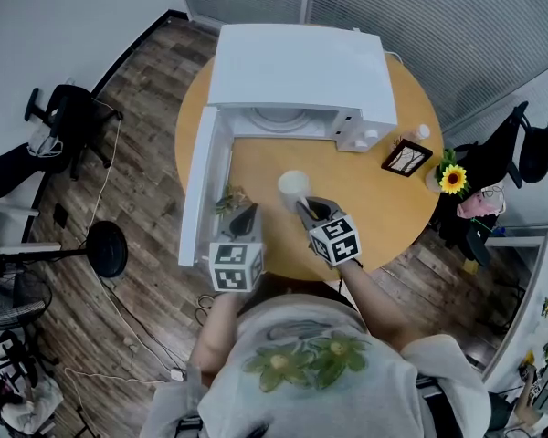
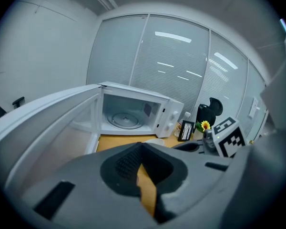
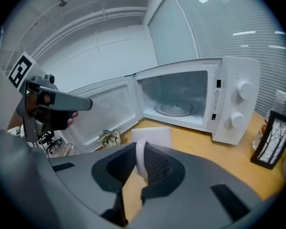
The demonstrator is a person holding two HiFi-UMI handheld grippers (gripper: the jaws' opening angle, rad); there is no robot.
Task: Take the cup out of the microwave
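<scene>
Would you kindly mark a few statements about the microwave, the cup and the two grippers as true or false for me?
1. The microwave has its door open. True.
2. The cup sits on the glass turntable inside the microwave. False: the turntable is bare, and the cup is outside, in front of the opening.
3. The left gripper holds the cup. False: nothing is between its jaws. The right gripper is shut on the cup's handle.
4. A sunflower stands near the picture frame. True.
</scene>
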